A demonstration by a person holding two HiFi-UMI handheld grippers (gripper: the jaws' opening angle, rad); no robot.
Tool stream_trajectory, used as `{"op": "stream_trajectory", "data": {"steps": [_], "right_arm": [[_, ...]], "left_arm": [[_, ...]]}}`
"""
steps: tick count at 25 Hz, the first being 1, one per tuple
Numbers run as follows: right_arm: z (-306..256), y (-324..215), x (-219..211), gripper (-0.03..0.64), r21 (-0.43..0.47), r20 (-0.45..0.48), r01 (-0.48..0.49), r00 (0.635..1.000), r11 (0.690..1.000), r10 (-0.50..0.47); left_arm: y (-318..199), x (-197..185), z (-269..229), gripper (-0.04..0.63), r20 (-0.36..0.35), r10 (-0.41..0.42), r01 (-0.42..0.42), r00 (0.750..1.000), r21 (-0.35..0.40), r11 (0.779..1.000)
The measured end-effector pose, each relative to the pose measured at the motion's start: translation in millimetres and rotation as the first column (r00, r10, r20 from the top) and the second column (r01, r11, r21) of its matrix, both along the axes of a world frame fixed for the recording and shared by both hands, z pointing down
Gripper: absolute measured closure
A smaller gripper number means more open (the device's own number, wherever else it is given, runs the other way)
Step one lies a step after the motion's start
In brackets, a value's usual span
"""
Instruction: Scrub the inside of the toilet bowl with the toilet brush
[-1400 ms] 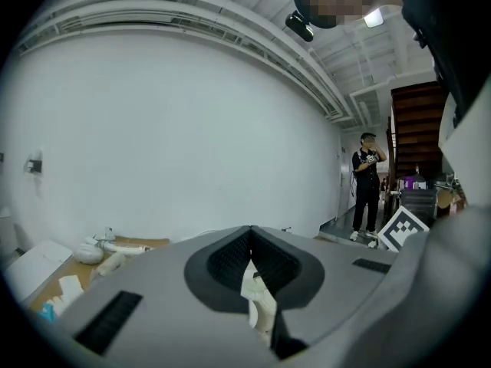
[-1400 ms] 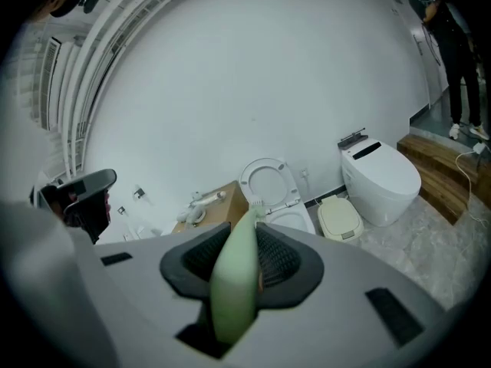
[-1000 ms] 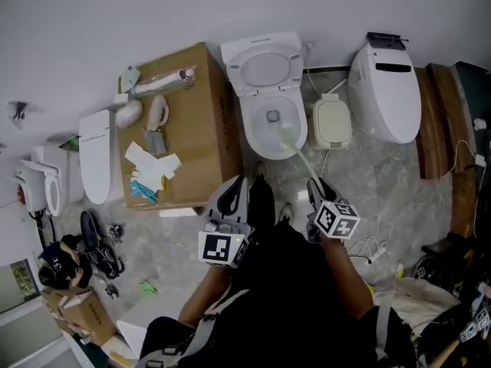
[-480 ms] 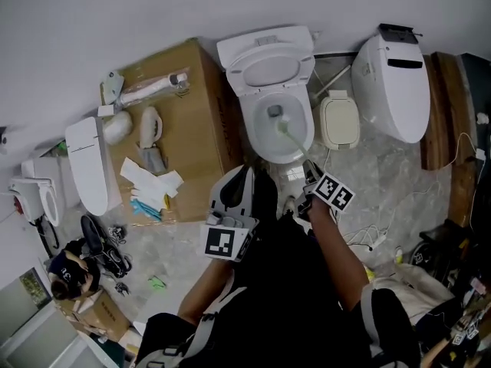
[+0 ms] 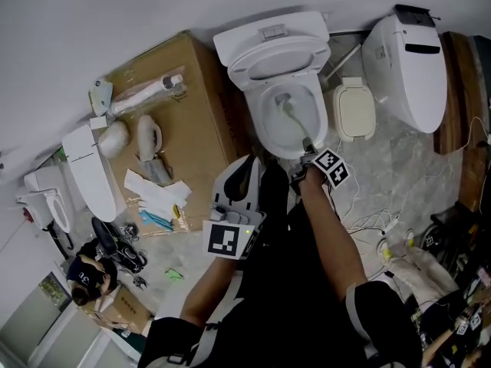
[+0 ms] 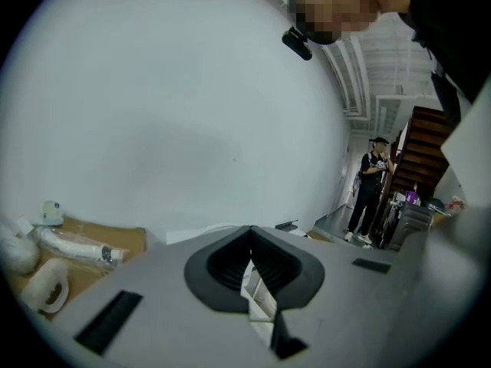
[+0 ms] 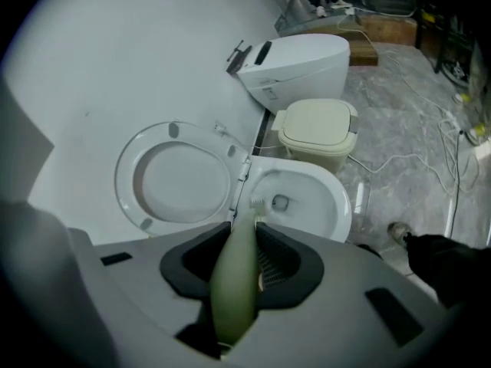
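The white toilet bowl [image 5: 307, 125] stands open with its lid [image 5: 268, 48] raised against the wall. A pale green toilet brush [image 5: 295, 121] reaches from the bowl's front rim to its bristle head near the drain. My right gripper [image 5: 309, 149] is shut on the brush handle just above the front rim. In the right gripper view the handle [image 7: 234, 278] runs between the jaws of the right gripper [image 7: 244, 240] toward the bowl [image 7: 318, 198]. My left gripper [image 5: 236, 194] hangs back over the floor, left of the bowl. In its own view the left gripper [image 6: 252, 259] is shut, holds nothing and faces the white wall.
A cardboard box [image 5: 192, 129] with loose fittings stands left of the toilet. A small beige bin [image 5: 354, 112] and another white toilet [image 5: 414, 60] stand to the right. Cables [image 5: 368, 222] lie on the floor. One person [image 6: 370, 190] stands far off and another [image 5: 86, 273] crouches at lower left.
My right gripper has moved forward to the bowl's front rim, pushing the brush head from the front of the bowl toward the drain. The left gripper has hardly moved.
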State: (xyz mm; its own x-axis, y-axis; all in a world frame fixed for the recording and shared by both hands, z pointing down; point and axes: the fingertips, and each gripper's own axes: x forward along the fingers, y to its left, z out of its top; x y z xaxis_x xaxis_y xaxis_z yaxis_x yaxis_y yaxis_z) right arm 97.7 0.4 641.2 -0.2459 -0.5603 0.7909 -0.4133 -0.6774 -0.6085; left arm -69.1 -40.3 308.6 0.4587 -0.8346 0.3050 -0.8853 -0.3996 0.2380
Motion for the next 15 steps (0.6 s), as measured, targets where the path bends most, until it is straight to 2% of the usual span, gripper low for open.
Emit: {"op": "stream_trajectory", "data": {"steps": [3,6,10,15], "right_arm": [[29,-17,-11,0.503,-0.036,0.034,-0.088,0.995,0.995,0.089],[57,-28,-17,0.503,-0.082,0.044,-0.152,0.987,0.985,0.156],[86,-39,-26,0.503,-0.118,0.075,-0.240,0.965,0.964,0.250],[106,-53,-39,0.503,-0.122,0.099,-0.267,0.955,0.956,0.279]], "left_arm": [[-13,0,13,0.589,0.006,0.028,-0.028,1.000,0.005,1.000],[-27,1,17,0.589,-0.019,0.056,-0.054,0.998,0.066,0.996],[-34,-5,40,0.589,0.010,0.070,-0.070,0.997,-0.023,0.997],[-44,-17,61,0.589,0.007,0.058,-0.058,0.998,-0.042,0.997]]}}
